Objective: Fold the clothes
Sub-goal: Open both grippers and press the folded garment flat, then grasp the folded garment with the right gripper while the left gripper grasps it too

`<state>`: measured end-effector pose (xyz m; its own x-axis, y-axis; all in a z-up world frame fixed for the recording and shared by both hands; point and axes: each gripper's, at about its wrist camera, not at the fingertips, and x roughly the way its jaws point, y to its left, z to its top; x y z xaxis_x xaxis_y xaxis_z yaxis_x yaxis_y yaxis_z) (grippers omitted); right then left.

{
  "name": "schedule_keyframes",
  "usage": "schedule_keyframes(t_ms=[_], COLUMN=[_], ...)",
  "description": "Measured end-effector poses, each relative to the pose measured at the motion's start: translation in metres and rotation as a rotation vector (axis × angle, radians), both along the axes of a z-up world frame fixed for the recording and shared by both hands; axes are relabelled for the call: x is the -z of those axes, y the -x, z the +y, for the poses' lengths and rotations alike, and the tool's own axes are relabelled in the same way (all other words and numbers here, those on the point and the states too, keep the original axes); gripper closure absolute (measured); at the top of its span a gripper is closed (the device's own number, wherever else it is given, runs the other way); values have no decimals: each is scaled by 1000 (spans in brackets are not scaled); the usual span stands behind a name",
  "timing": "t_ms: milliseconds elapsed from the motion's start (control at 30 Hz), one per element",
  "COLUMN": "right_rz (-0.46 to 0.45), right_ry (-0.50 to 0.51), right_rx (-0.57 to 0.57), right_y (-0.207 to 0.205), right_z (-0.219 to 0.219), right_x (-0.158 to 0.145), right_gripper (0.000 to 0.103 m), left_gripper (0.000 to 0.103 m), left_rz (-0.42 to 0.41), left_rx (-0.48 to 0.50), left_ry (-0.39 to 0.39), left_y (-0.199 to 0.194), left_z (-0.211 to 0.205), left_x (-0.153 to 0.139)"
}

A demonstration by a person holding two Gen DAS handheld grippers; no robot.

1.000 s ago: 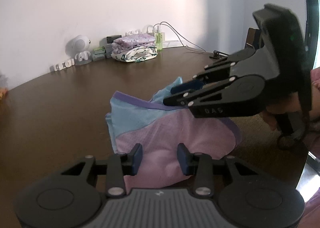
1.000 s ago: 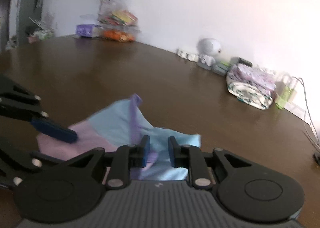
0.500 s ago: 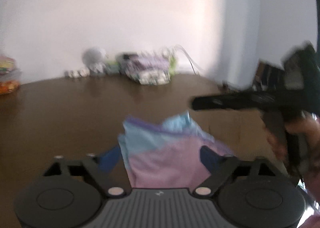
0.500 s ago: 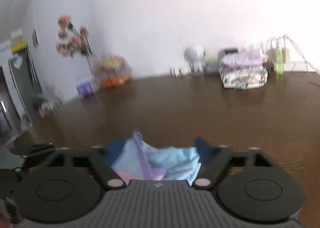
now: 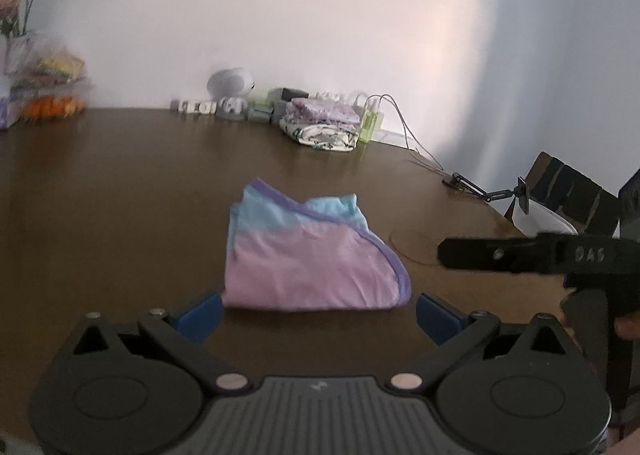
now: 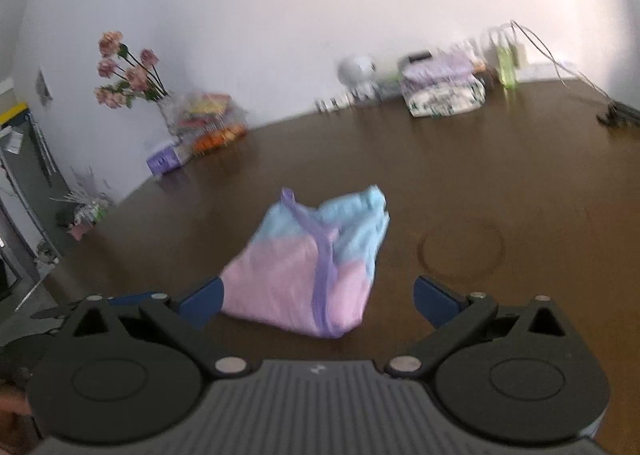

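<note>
Garment (image 5: 304, 255) sits as a compact pink-and-blue bundle mid-frame on the brown table (image 5: 100, 195), dead ahead of both grippers. Left gripper (image 5: 318, 307) and right gripper (image 6: 316, 297) are both spread wide with nothing in them. Bundle's long axis runs away from the cameras, pink end nearest. Honestly neither looks closer. Folded stack (image 5: 320, 127) sits upper middle, by the wall.

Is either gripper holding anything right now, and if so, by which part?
Nothing is held. The left gripper and the right gripper are both open, and the folded garment lies free on the table.
</note>
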<state>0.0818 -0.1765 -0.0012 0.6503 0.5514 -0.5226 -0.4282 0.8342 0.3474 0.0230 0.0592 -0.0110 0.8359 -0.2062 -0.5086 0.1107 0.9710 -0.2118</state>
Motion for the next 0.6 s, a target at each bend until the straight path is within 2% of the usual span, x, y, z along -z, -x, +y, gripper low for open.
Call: schedule_keyframes(t_ms=[167,333,600], right_rz=[2,2,68], right_ry=[33,24,16], right_rx=[-3,12,14], right_y=[8,4,-24], right_z=[5,3,6], right_x=[-1,-6,6], right_gripper=[0,0,0], left_gripper=[0,0,0], left_rz=[-9,2,46], left_rx=[-13,-31,-71], left_ry=[-23,-6,51], left_y=[4,-2,-23], left_z=[-3,4,24], left_x=[-7,-6,4])
